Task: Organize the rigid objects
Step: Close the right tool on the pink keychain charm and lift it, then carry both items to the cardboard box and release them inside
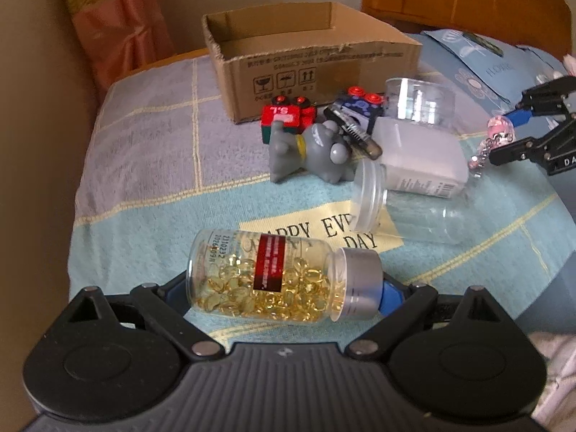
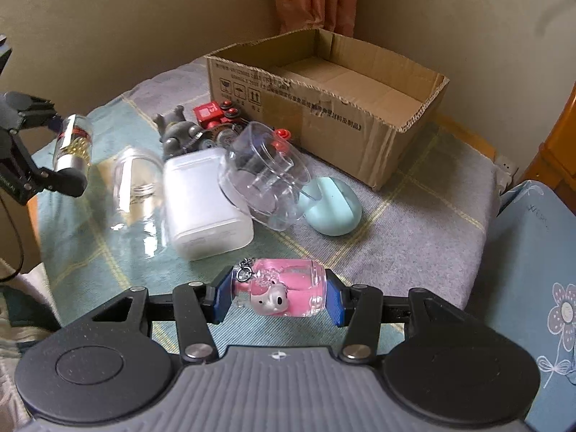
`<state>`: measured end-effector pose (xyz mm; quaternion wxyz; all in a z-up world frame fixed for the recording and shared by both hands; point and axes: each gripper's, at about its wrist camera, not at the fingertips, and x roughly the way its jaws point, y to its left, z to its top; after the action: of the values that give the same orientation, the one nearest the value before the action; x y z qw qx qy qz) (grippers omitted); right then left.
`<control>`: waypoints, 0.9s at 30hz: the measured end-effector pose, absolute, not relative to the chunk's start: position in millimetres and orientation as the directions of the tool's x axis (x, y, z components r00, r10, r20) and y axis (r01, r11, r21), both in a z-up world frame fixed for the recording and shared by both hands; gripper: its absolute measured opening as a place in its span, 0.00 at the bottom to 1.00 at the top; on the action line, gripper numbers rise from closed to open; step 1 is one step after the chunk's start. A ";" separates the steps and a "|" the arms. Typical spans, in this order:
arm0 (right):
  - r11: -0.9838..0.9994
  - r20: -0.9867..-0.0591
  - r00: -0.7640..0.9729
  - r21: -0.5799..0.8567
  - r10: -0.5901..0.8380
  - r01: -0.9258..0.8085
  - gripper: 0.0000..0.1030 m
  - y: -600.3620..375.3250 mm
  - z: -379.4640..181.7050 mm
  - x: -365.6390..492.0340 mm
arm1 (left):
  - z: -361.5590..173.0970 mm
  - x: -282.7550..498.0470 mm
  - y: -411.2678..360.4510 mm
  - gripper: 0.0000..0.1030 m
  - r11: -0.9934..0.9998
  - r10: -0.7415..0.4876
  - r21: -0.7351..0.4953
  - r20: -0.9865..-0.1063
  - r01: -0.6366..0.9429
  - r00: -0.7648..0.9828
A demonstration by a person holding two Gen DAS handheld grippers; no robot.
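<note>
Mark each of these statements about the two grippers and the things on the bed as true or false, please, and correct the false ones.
1. The left gripper holds a capsule bottle with a silver cap. True.
2. The right gripper is open, with nothing between its fingers. False: it is shut on a pink keychain charm.
3. The cardboard box already holds the red toy train. False: the red toy train lies outside, against the box, and what shows of the box inside is bare.
4. The grey toy figure lies on its side. True.
5. The mint green case sits beside a clear plastic jar. True.
</note>
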<state>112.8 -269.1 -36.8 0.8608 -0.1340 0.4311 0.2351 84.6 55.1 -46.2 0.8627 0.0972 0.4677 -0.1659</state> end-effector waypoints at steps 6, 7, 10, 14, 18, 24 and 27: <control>0.850 -0.799 0.523 -0.029 0.297 -0.527 0.54 -270.1 -12.6 106.9 | -26.7 91.7 54.9 0.92 0.902 -0.220 0.010 -0.851 0.433 0.477; 0.849 -0.797 0.525 -0.028 0.300 -0.528 0.54 -270.0 -8.3 107.0 | -22.6 94.1 54.6 0.92 0.899 -0.223 0.009 -0.851 0.438 0.475; 0.847 -0.781 0.540 -0.028 0.313 -0.531 0.54 -268.0 5.9 109.5 | -10.2 102.8 52.6 0.92 0.891 -0.228 0.018 -0.846 0.453 0.481; 0.848 -0.752 0.575 -0.039 0.324 -0.529 0.54 -263.3 26.8 118.0 | 8.1 120.5 50.2 0.92 0.888 -0.230 0.028 -0.836 0.458 0.498; 0.843 -0.715 0.607 -0.047 0.346 -0.535 0.54 -259.8 46.1 131.5 | 33.0 144.6 44.1 0.92 0.889 -0.225 0.063 -0.801 0.453 0.555; 0.859 -0.686 0.646 -0.060 0.335 -0.509 0.54 -251.2 67.6 164.3 | 62.2 198.2 30.7 0.92 0.898 -0.228 0.075 -0.763 0.434 0.604; 0.862 -0.679 0.652 -0.056 0.337 -0.504 0.54 -247.7 74.3 182.9 | 71.4 225.8 21.0 0.92 0.902 -0.228 0.076 -0.752 0.425 0.618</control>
<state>182.9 -247.7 74.3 0.9009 -0.1206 0.3456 0.2333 225.8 21.0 71.4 0.8909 0.1244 0.3965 -0.1834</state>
